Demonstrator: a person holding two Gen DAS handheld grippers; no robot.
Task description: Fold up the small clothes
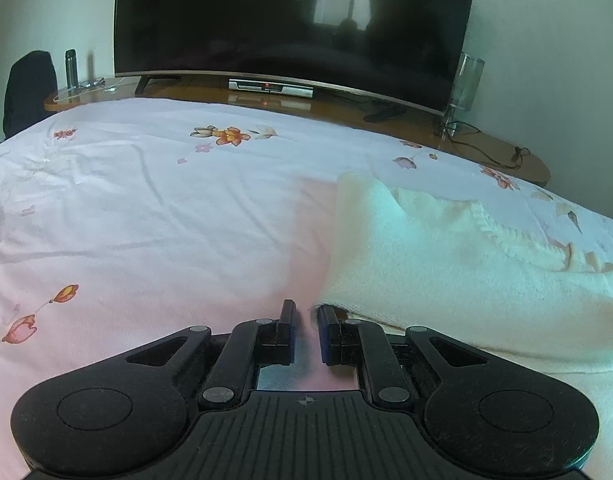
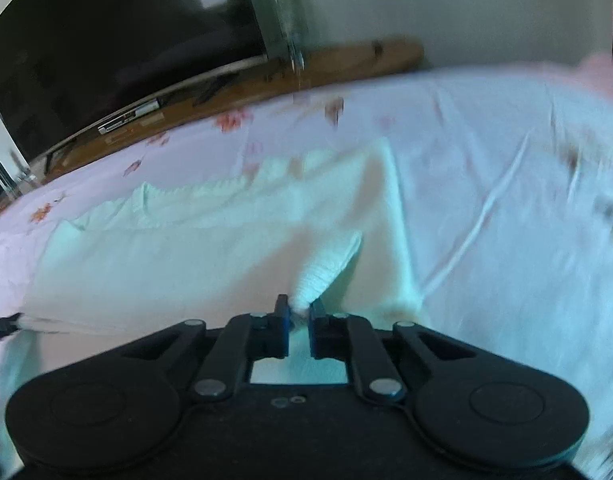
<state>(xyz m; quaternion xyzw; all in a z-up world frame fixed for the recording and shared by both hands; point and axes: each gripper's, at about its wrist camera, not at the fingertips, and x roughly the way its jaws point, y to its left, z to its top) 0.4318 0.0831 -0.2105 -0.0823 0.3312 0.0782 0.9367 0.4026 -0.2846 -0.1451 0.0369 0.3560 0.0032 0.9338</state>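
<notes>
A cream knitted sweater point(image 1: 446, 264) lies flat on the flowered bed sheet point(image 1: 146, 208), right of centre in the left wrist view. My left gripper point(image 1: 307, 316) rests low on the bed at the sweater's near hem corner point(image 1: 326, 305). Its jaws are drawn close together and the corner sits at the right pad. In the blurred right wrist view, the sweater point(image 2: 186, 256) spreads to the left. My right gripper point(image 2: 299, 312) is shut on the ribbed cuff of a sleeve point(image 2: 330, 264), which is pulled up and over the sweater's body. A black fingertip point(image 2: 2, 326) of the left gripper shows at the far left edge.
Beyond the bed runs a wooden shelf point(image 1: 486, 140) carrying a large dark television point(image 1: 294, 20), a set-top box point(image 1: 270, 88), a glass vase point(image 1: 464, 84) and cables. A flask point(image 1: 69, 68) and a dark chair back point(image 1: 28, 88) stand at the far left.
</notes>
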